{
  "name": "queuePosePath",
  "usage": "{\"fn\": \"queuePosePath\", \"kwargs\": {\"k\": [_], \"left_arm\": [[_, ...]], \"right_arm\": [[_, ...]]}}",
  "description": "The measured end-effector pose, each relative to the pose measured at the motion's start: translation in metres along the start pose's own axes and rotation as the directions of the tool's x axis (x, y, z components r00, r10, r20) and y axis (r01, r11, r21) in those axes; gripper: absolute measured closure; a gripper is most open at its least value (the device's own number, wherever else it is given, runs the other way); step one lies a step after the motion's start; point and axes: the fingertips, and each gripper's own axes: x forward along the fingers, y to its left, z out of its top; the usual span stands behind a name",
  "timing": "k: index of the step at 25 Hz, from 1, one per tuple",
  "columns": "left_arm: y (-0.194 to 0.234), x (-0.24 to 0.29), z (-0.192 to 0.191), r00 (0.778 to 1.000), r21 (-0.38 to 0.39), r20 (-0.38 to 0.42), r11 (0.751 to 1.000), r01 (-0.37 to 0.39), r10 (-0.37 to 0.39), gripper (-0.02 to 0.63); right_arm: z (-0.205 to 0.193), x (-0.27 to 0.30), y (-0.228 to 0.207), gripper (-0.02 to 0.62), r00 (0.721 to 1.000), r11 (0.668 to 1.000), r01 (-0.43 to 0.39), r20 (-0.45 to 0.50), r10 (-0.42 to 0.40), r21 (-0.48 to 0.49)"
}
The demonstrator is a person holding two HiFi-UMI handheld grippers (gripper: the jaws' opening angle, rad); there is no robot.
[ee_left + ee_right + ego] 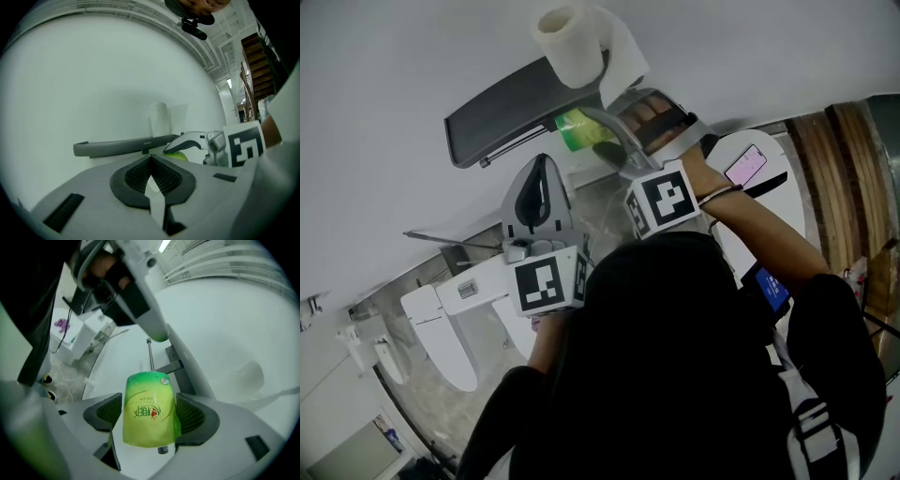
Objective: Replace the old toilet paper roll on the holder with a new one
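1. Right tool (150, 413) is clamped on the green-wrapped roll (150, 390), one pad on each side, holding it up just under the holder (502, 108).
2. The holder's thin metal rod (150, 355) lines up with that roll. Honestly can't tell if it's threaded through.
3. A white roll (572, 42) sits on top of the holder's dark grey shelf with a loose sheet hanging off.
4. Left tool (151, 164) has its jaws together with nothing in them. It's lower down, pointed at the wall.
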Motion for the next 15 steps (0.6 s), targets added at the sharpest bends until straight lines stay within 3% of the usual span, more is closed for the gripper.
{"fn": "queuePosePath", "kwargs": {"k": [5, 8, 12, 13, 15], "left_arm": [[0.002, -0.002, -0.003, 1.0, -0.001, -0.003, 1.0, -0.008, 0.008, 0.592], [0.004, -0.001, -0.004, 1.0, -0.002, -0.005, 1.0, -0.01, 0.01, 0.592], [0.002, 0.002, -0.003, 1.0, 0.009, -0.006, 1.0, 0.003, -0.003, 0.592], [0.002, 0.003, -0.002, 1.0, 0.012, -0.004, 1.0, 0.006, -0.005, 0.592], [0.0, 0.004, -0.002, 1.0, 0.017, -0.003, 1.0, 0.01, -0.01, 0.592]], "right_arm": [[0.018, -0.042, -0.01, 0.229, 0.984, 0.981, -0.07, 0.172, 0.039, 0.179], [0.026, -0.073, -0.026, 0.23, 0.959, 0.945, -0.126, 0.282, 0.038, 0.301], [0.018, -0.124, -0.059, 0.252, 0.887, 0.851, -0.22, 0.461, -0.029, 0.478], [0.007, -0.137, -0.071, 0.298, 0.876, 0.809, -0.207, 0.473, -0.097, 0.55], [-0.015, -0.167, -0.105, 0.455, 0.833, 0.706, -0.148, 0.472, -0.289, 0.693]]}}
